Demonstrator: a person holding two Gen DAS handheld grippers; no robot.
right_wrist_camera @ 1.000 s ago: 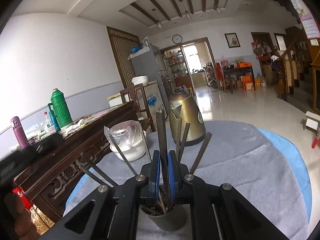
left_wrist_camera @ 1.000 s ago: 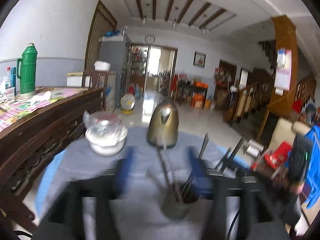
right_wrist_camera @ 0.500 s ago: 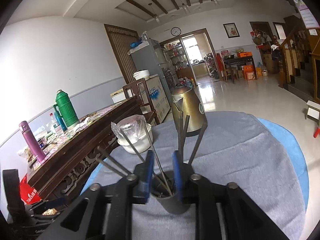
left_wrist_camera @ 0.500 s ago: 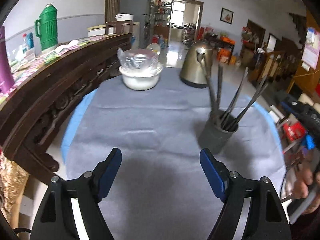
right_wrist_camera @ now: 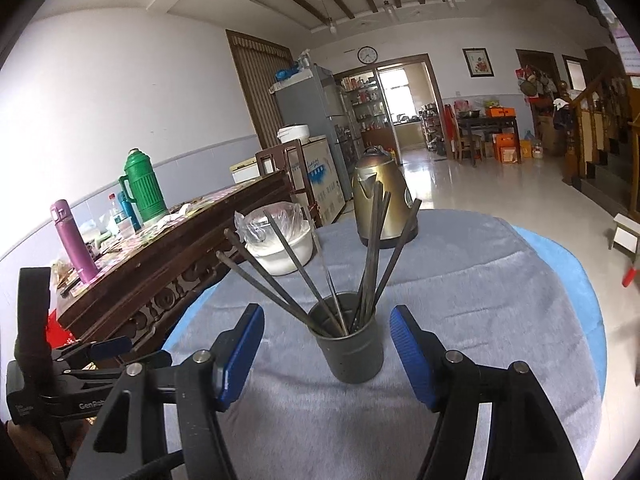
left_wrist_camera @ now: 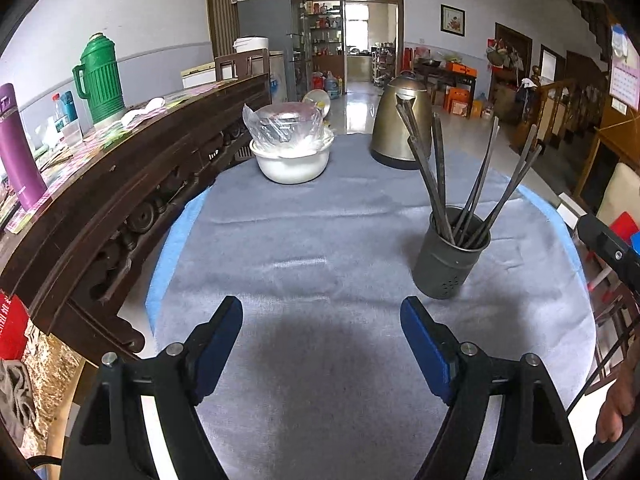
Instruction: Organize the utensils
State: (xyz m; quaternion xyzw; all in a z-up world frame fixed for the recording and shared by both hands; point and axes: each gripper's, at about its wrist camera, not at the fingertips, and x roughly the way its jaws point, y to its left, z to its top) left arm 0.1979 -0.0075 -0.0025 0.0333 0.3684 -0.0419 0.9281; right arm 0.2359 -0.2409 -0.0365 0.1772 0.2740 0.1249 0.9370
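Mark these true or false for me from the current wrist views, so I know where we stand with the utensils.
1. The utensils stand in the dark cup. True.
2. The right hand-held gripper is clamped on a utensil. False: its jaws are opening, with only the cup ahead between them and nothing pressed.
3. The cup lies tipped over on the grey cloth. False: it stands upright.
4. The left hand-held gripper is open over bare cloth. True.
5. The white bowl is covered with clear plastic. True.
6. The brass-coloured kettle stands on the wooden sideboard. False: it stands on the cloth-covered table, beyond the cup.
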